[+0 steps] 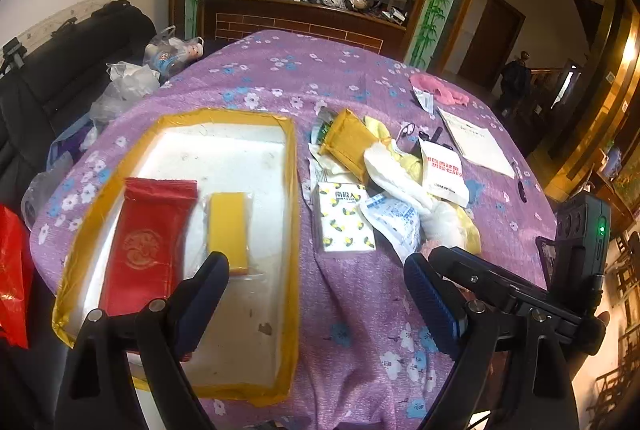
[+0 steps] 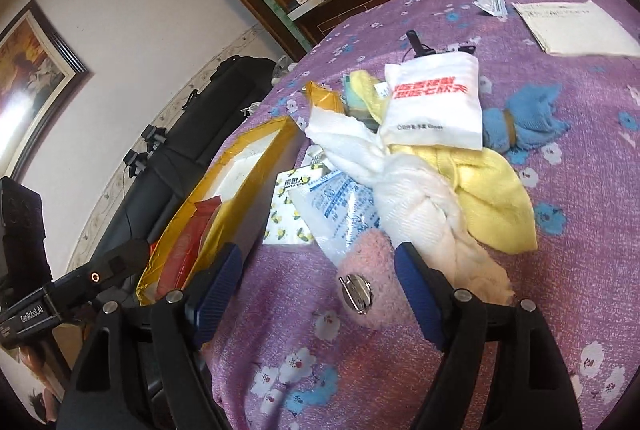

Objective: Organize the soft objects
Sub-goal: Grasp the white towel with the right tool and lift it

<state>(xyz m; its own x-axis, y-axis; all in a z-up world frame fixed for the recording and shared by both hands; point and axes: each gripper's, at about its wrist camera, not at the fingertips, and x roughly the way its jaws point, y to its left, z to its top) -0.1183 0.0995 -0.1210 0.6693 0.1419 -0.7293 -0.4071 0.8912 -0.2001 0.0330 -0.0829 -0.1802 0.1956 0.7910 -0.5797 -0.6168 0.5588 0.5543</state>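
On the table's purple flowered cloth (image 1: 352, 310) lies my shallow white foam tray with yellow tape round its rim (image 1: 288, 214), toward the cloth's left edge. Two things lie in it: a flat red foil packet (image 1: 148, 242) along the tray's left side, and just beside it a yellow block in clear wrap (image 1: 229, 226).

My left gripper (image 1: 316, 294) hangs over the tray's near right part, jaws wide apart with nothing between them. My right gripper (image 2: 318, 282) is spread wide too; a pink fluffy pouch with a metal clasp (image 2: 370, 270) lies between its fingers, and I cannot tell whether the right finger touches it.

Outside the tray is a heap: a white towel (image 2: 404, 190), a yellow cloth (image 2: 496, 202), a white packet with red lettering (image 2: 434, 106) and a lemon-printed tissue pack (image 1: 346, 222).
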